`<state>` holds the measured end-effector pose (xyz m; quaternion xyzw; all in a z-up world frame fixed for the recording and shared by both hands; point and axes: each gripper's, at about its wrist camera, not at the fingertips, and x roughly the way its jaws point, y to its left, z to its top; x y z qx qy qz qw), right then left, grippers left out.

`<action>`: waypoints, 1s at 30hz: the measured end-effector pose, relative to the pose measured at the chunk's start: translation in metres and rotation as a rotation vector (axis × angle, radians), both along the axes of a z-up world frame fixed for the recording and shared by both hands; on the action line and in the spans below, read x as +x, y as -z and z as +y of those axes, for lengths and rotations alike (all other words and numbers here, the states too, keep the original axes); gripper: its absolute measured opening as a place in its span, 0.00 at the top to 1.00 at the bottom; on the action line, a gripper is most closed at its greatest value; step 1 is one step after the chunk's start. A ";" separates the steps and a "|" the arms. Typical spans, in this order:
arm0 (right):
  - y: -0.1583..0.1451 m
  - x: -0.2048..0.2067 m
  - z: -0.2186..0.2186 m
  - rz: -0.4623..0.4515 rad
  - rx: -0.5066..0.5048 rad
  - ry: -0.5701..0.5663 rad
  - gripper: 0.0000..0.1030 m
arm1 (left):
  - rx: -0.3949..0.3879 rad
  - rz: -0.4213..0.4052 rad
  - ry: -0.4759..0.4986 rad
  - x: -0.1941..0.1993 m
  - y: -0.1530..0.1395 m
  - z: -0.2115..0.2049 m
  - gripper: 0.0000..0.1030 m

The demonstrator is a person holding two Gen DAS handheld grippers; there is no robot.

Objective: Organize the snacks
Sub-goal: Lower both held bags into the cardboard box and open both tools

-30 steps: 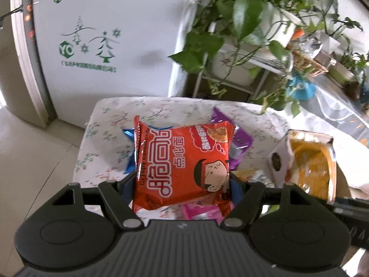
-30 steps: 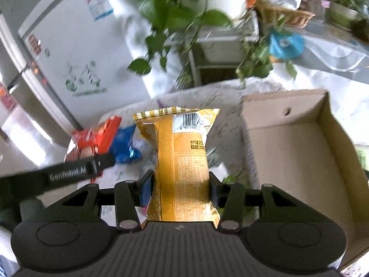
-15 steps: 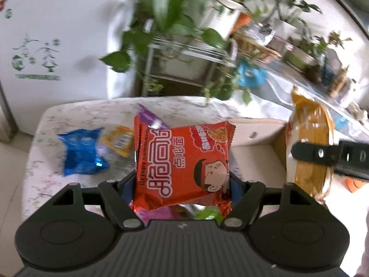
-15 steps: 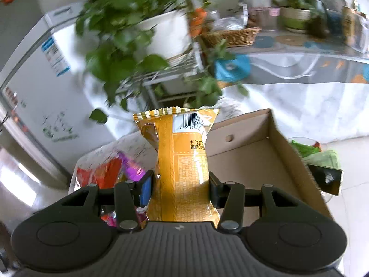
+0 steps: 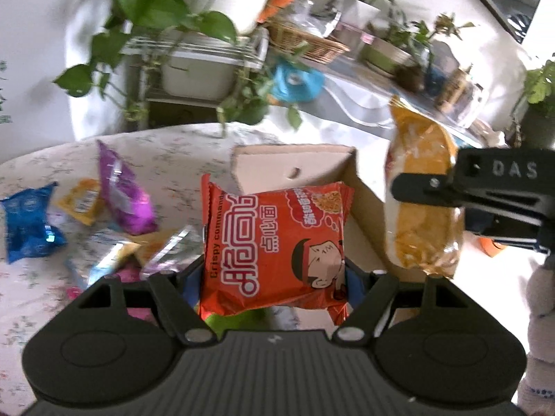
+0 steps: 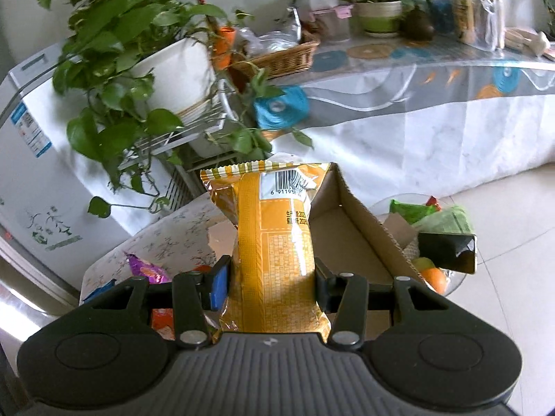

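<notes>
Left wrist view: the left gripper (image 5: 274, 274) has its jaws about half open and clamped on a red packet (image 5: 277, 246), held upright between them. Beyond the jaws stands a cardboard box (image 5: 295, 166) on the counter (image 5: 166, 149). Left of the jaws lie loose snacks: a purple bag (image 5: 123, 199), a blue bag (image 5: 27, 222) and a small yellow packet (image 5: 81, 201). To the right, the right gripper (image 5: 412, 190) holds a yellow bag (image 5: 419, 208) (seen side-on).

Right wrist view: the right gripper's (image 6: 270, 284) jaws are narrower, pressed on the yellow bag (image 6: 274, 242), barcode end up. The box (image 6: 350, 228) lies just beyond and right of the jaws.
</notes>
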<state>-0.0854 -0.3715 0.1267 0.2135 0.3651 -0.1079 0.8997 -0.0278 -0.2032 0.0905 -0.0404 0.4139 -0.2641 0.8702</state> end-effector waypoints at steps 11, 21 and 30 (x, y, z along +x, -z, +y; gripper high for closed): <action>0.007 -0.006 -0.018 0.043 -0.004 0.095 0.47 | -0.043 0.039 0.103 -0.008 0.021 -0.035 0.26; 0.012 -0.006 -0.025 0.063 0.037 0.147 0.36 | -0.047 0.001 0.128 -0.015 0.016 -0.041 0.10; 0.011 -0.004 -0.016 0.037 0.067 0.105 0.27 | -0.056 -0.006 0.039 -0.008 -0.005 -0.010 0.07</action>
